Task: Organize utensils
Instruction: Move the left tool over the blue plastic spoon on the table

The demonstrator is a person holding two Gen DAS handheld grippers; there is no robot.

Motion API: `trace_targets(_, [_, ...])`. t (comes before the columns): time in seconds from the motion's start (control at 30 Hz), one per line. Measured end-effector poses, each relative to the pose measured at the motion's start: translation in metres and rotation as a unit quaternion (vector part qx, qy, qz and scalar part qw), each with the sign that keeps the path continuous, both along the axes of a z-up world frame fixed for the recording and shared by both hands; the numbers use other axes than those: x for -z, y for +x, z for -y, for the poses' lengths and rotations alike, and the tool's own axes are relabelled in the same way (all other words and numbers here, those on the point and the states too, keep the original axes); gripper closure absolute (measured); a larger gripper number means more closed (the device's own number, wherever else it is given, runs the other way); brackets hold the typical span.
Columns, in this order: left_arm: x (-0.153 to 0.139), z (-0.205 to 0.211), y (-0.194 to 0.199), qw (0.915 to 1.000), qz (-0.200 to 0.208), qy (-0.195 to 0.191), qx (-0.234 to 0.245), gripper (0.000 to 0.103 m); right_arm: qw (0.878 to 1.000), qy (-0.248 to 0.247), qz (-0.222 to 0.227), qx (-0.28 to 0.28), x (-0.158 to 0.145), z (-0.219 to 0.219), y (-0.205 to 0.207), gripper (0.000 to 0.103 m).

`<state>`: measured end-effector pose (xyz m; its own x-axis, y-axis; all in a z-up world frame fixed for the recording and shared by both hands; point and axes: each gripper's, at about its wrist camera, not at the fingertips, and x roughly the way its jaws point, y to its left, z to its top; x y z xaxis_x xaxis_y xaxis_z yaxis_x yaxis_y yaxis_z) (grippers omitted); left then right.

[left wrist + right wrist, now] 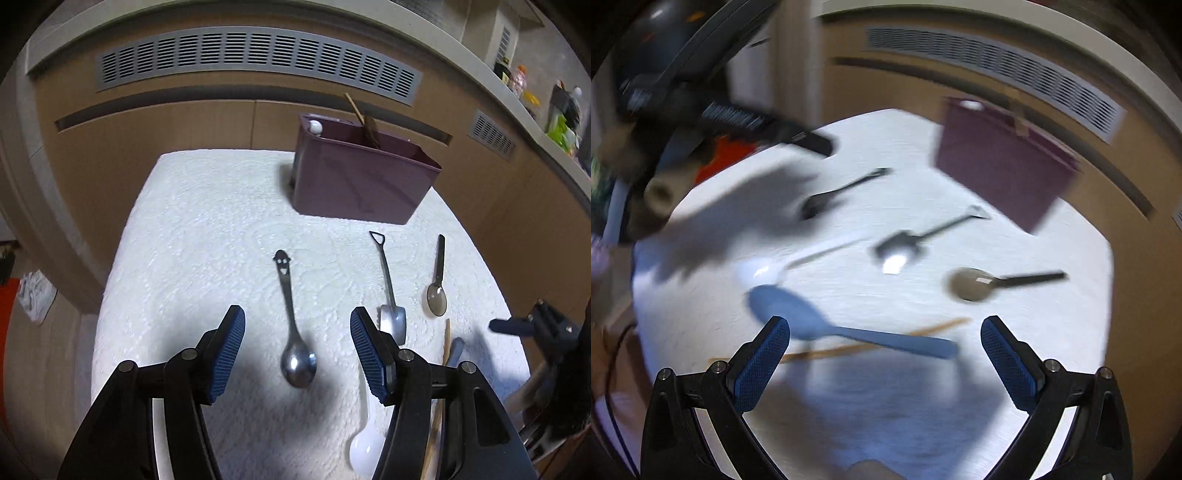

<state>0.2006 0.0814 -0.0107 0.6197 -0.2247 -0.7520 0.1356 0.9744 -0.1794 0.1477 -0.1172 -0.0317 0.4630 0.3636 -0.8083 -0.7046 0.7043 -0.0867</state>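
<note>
Spoon (295, 328) lies lengthwise, bowl nearest, between spread left tool (297, 356); right tool (885, 360) spread.

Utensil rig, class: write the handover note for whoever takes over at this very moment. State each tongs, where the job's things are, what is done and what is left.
Left tongs: open, empty, above the smiley-handled spoon.
Right tongs: wide open, empty, over the blue spoon.
On the white cloth: shovel spoon, black-handled spoon, white spoon, a wooden stick under the blue one.
Maroon bin: at the far edge, already holding a white-knobbed piece and brown wooden handles.
Left: all the loose utensils still need moving into the bin.
</note>
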Motion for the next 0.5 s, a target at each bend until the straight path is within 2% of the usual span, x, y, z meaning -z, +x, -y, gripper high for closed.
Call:
trace_targets(0.13, [0.001, -0.011, -0.015, 0.9999, 0.0, -0.006, -0.008, 0.041, 0.998, -0.013, -0.015, -0.067, 0.011, -0.024, -0.008, 0.001])
trace_targets(0.3, [0.005, -0.021, -0.021, 0.9998, -0.008, -0.01, -0.016, 0.041, 0.994, -0.062, 0.001, -0.091, 0.029, -0.041, -0.005, 0.002])
trace_targets(0.4, [0.007, -0.021, -0.023, 0.9998, -0.011, -0.015, -0.013, 0.041, 0.994, -0.08, 0.015, -0.07, 0.033, -0.041, 0.004, 0.002])
trace_targets(0.5, [0.011, -0.009, -0.03, 0.9993, -0.016, -0.025, 0.024, 0.041, 0.998, -0.069, 0.007, -0.008, 0.026, -0.021, 0.022, 0.002])
